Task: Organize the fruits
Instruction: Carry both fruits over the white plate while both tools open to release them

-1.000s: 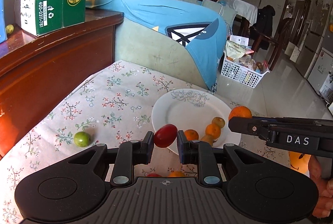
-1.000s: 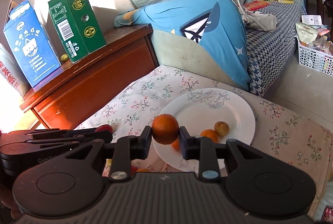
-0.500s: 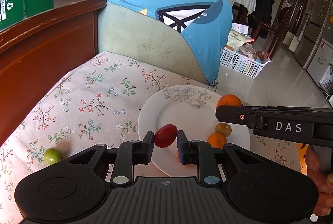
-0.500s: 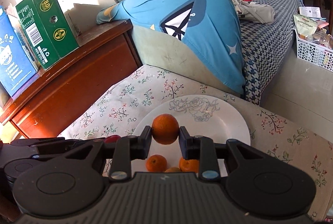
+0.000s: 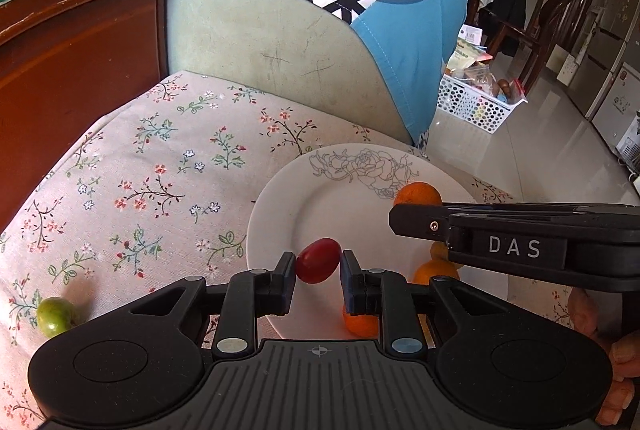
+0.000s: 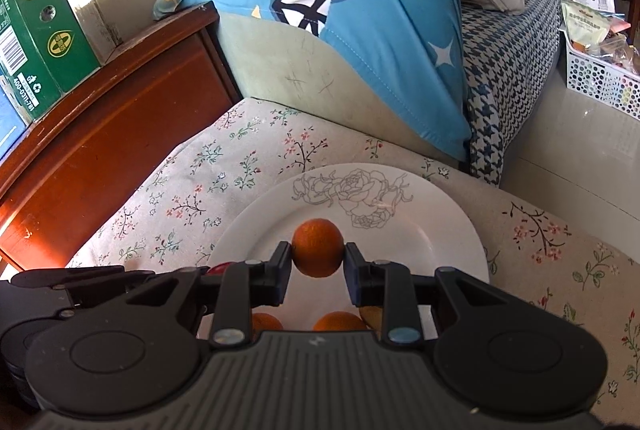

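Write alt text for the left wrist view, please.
The left gripper holds a red fruit over a white plate on a floral cloth. The right gripper holds an orange over the same plate; a green fruit lies on the cloth, off the plate.

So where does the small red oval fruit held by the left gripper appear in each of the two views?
Left wrist view: the small red oval fruit sits low in the centre, clamped by the left gripper above the white plate with a rose drawing.
Right wrist view: only a red sliver shows at lower left, behind the left gripper's black body.
Shared landmark: the plate's rose drawing.
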`<state>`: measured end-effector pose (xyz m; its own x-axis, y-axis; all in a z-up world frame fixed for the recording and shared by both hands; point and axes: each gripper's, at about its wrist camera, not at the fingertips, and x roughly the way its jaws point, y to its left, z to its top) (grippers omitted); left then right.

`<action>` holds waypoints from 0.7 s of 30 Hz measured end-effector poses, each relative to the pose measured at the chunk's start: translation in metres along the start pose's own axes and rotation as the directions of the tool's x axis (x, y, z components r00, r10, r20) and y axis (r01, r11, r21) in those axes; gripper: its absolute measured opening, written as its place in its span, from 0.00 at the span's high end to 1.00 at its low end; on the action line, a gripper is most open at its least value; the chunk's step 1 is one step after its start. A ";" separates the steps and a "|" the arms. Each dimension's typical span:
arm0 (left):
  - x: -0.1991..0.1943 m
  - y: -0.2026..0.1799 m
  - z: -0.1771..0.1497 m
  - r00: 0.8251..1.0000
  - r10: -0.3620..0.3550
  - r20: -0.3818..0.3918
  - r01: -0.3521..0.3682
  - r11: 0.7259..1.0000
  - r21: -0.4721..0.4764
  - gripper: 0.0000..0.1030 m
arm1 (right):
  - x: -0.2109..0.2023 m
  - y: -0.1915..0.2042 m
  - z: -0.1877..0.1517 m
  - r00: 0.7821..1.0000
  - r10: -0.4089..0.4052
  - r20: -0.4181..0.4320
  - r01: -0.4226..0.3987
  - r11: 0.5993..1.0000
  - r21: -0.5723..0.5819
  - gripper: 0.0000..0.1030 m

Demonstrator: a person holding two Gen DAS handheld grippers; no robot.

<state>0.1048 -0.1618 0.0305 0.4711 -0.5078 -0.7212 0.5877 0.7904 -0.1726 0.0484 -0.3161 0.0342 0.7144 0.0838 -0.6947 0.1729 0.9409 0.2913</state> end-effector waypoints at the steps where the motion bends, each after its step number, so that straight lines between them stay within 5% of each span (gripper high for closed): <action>1: 0.002 0.000 0.001 1.000 0.000 -0.002 0.000 1.000 0.001 0.79 | 0.002 -0.001 -0.001 1.000 -0.001 -0.006 0.001 1.000 0.007 0.73; 9: -0.002 -0.009 0.003 1.000 0.005 0.008 -0.005 1.000 0.027 0.76 | 0.005 -0.002 0.003 1.000 -0.012 0.003 0.012 1.000 0.019 0.69; 13: -0.008 -0.016 0.005 0.999 0.049 0.006 -0.050 0.997 0.058 0.72 | -0.003 0.000 0.007 0.999 -0.013 0.030 0.012 1.000 0.019 0.59; 17: -0.018 -0.020 0.005 0.995 0.096 0.024 -0.098 0.993 0.068 0.43 | -0.012 0.003 0.009 0.997 -0.042 0.059 0.041 0.999 0.013 0.47; 21: -0.029 -0.022 0.004 0.993 0.115 0.033 -0.117 0.991 0.070 0.31 | -0.021 0.005 0.010 0.995 -0.069 0.072 0.067 0.997 0.027 0.34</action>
<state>0.0807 -0.1653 0.0578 0.5565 -0.4247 -0.7141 0.5732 0.8184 -0.0400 0.0410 -0.3161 0.0568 0.7479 -0.0050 -0.6638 0.2389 0.9350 0.2621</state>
